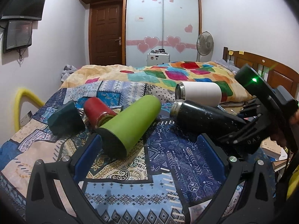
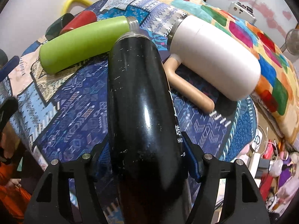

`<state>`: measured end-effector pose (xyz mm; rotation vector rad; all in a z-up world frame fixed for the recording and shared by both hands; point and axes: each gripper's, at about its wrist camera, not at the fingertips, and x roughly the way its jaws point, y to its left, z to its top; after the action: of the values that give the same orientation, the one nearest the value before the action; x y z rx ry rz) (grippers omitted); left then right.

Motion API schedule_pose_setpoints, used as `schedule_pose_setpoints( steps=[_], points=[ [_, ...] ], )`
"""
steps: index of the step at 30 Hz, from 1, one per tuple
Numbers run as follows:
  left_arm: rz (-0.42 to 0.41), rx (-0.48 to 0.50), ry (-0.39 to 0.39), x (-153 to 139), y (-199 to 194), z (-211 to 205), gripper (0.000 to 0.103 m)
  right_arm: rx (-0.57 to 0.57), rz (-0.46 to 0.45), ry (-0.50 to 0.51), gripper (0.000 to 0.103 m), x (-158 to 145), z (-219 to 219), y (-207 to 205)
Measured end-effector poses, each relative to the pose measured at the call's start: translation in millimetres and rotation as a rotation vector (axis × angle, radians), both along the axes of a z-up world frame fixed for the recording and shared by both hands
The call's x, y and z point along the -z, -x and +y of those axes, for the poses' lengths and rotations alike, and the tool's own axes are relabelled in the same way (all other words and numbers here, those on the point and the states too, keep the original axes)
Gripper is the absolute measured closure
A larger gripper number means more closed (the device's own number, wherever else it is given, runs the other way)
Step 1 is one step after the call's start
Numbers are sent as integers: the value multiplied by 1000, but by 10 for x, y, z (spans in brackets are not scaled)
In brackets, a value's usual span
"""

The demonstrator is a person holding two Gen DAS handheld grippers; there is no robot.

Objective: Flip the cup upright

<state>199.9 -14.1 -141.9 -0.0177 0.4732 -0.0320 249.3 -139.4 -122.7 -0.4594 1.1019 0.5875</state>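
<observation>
A black flask cup (image 2: 138, 97) lies on its side on the patterned cloth, its open metal mouth pointing away from my right gripper (image 2: 147, 160), which is shut on its base end. In the left wrist view the black cup (image 1: 201, 117) and the right gripper (image 1: 241, 130) show at right. A green cup (image 1: 130, 125) lies on its side in front of my left gripper (image 1: 149, 145), which is open and empty, with the green cup's base by its left finger. A white cup (image 2: 214, 56) with a beige handle lies beside the black one.
A red cup (image 1: 99, 110) and a dark green cup (image 1: 65, 119) lie on their sides at the left. The cloth-covered table (image 1: 179, 160) stands in front of a bed with a colourful blanket (image 1: 168, 74). Clutter lies on the floor at the right (image 2: 271, 160).
</observation>
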Motion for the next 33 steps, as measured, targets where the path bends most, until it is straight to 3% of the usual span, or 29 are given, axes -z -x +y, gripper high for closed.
schedule_pose_setpoints(
  steps=[14, 22, 33],
  points=[
    [-50, -7, 10, -280, 395, 123, 0, -78, -99, -49, 38, -429, 228, 604],
    [-56, -30, 21, -292, 592, 302, 0, -153, -61, -35, 38, -232, 545, 770],
    [-3, -49, 34, -93, 533, 514, 0, -188, 29, 35, 38, 76, 810, 604]
  ],
)
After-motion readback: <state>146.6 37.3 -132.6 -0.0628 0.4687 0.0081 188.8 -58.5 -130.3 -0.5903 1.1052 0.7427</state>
